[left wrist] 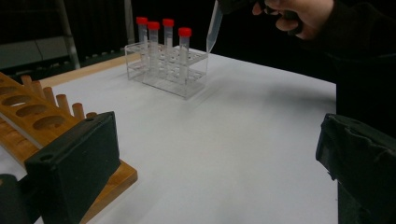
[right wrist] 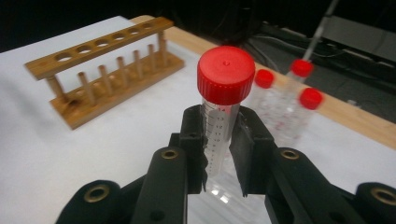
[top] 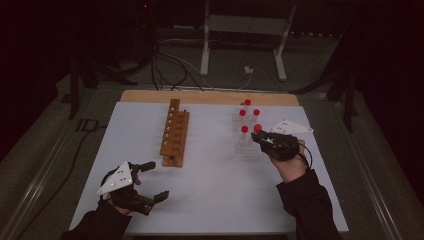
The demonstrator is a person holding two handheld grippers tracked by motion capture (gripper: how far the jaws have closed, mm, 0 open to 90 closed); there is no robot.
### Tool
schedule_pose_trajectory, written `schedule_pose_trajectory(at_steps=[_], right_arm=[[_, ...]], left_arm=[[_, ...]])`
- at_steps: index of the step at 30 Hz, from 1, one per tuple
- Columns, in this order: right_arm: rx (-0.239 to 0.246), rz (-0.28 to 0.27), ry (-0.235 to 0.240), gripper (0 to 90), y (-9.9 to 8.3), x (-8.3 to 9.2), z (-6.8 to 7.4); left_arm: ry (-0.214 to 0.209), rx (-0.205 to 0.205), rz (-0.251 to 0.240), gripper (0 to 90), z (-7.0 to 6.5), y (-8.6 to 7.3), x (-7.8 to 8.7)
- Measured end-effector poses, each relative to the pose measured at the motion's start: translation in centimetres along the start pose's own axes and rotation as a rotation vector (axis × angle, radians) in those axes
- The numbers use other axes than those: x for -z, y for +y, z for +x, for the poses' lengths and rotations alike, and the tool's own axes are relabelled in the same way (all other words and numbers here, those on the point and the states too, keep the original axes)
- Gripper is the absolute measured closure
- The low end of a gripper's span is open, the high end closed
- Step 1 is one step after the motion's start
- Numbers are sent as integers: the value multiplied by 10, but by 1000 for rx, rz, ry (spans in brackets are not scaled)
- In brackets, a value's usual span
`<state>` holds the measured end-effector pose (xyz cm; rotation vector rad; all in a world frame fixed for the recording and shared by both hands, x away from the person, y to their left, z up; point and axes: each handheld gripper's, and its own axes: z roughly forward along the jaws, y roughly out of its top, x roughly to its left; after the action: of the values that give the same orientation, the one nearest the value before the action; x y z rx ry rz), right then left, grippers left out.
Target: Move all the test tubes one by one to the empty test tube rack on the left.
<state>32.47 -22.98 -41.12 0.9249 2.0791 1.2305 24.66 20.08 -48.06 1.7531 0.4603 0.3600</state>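
Nearest in high view: left gripper [top: 150, 181] parked at table's near-left corner, jaws spread wide, nothing between them, pointing toward near end of wooden rack [top: 175, 133]. Left gripper view confirms: two black pads far apart, bare white table [left wrist: 224, 154] between.

Right gripper [top: 258, 137] further out on right side, pinching red-capped tube [right wrist: 219, 121] just below its cap; pads pressed on graduated wall from both sides. Tube lifted clear of clear plastic rack [left wrist: 166, 70], tilted, conical tip hanging above rack's near corner.

Step in hand, as judged: transfer of one tube from clear rack to wooden rack, extraction done, carry phase starting. Next move calls for: travel left across open table, keep tube near vertical, line tip up over a free hole in wooden rack's top bar, lower straight, release only once seated. All holes look empty, so any will do. Risk: tip catching hole edge if tilt not corrected.

View differences:
- Left gripper view gives side-on look: tube tip clear of rack, three capped tubes [left wrist: 163, 32] standing in it. High view shows four red caps [top: 246, 114] there, count across views not fully reconcilable.
- Right gripper view gives grip detail: pad contact, graduations on tube, peg row on wooden rack.
- High view gives layout: racks well apart, wooden one mid-left, clear one mid-right, far edge of board beyond.
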Motion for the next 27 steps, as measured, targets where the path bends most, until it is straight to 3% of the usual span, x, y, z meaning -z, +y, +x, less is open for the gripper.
schedule_pose_trajectory(at_steps=[13,27], right_arm=[[72,64,109,749,-6,-20,34],[140,116,201,749,-12,-32,68]], left_arm=[[-31,-22,-10,4,-2,26,-10],[-114,-29,20,4,-8,49,-41]])
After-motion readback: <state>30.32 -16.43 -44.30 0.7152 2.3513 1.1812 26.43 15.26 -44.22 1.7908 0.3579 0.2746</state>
